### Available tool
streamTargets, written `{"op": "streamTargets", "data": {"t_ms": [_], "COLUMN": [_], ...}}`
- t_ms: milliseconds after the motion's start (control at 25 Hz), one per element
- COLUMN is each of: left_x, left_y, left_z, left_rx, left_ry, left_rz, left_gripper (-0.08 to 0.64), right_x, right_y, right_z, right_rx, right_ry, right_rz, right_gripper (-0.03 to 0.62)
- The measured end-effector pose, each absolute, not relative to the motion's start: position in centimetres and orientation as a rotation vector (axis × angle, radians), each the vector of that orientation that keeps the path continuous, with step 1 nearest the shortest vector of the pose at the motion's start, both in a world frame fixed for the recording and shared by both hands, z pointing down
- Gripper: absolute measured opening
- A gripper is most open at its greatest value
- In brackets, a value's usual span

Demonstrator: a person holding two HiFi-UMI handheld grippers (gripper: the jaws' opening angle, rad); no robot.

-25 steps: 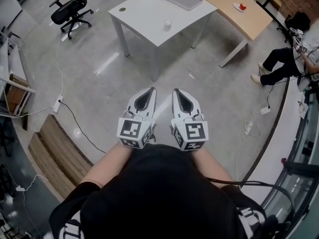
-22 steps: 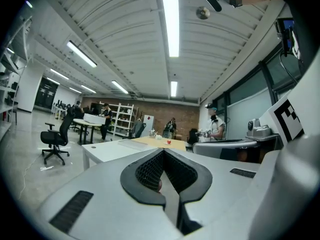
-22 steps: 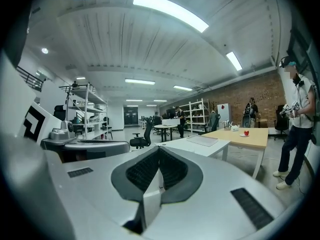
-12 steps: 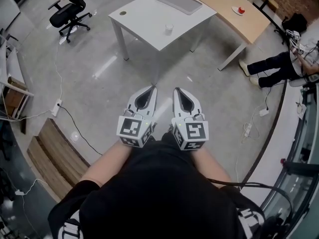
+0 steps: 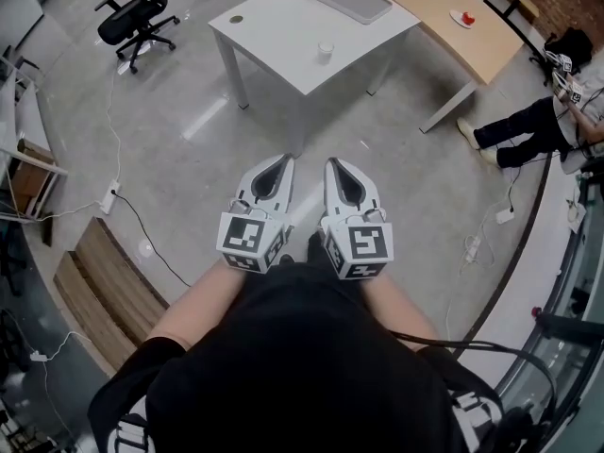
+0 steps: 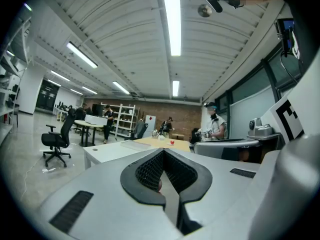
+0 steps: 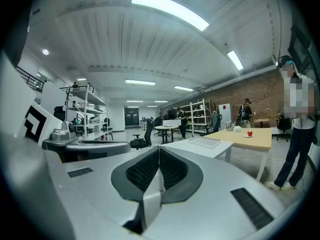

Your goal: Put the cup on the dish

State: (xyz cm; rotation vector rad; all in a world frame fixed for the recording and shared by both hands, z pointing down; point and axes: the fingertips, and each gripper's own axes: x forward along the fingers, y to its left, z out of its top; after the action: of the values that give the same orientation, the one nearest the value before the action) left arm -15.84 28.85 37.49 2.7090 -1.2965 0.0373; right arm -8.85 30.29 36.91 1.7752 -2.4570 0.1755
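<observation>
Far from the white square table (image 5: 274, 31), left gripper (image 5: 282, 161) and right gripper (image 5: 332, 164) sat clenched, empty; approaching its small white cup (image 5: 326, 49) seemed due.

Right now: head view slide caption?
Left gripper and right gripper, shut and empty, side by side before the white square table with the small white cup.
</observation>
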Motion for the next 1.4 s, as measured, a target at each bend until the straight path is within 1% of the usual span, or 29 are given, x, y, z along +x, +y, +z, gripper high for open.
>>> {"op": "streamTargets", "data": {"t_ms": [680, 840, 1080, 1400], "left_x": [-9.0, -6.3, -0.3, 3.5], "left_y": [18.7, 14.9, 9.3, 5.0], "left_z": [40.7, 41.4, 42.4, 41.4], "left_rx": [2.679, 2.653, 2.649, 2.629], "left_ry": [-1.238, -1.240, -1.226, -1.316], "left_rz": [0.127, 0.142, 0.167, 0.181], "left_gripper": [0.006, 0.006, 0.006, 0.006], "right_x": [-2.0, 0.5, 5.6, 9.0], "right_y": [19.8, 15.9, 10.1, 5.6], "right_z": [40.0, 40.5, 41.7, 40.9], "right_rx": [1.797, 1.779, 1.757, 1.668], "right_ry": [-2.408, -2.415, -2.434, -2.513], "right_rz": [0.281, 0.300, 0.328, 0.313], "right_gripper": [0.014, 0.014, 0.014, 0.014]}}
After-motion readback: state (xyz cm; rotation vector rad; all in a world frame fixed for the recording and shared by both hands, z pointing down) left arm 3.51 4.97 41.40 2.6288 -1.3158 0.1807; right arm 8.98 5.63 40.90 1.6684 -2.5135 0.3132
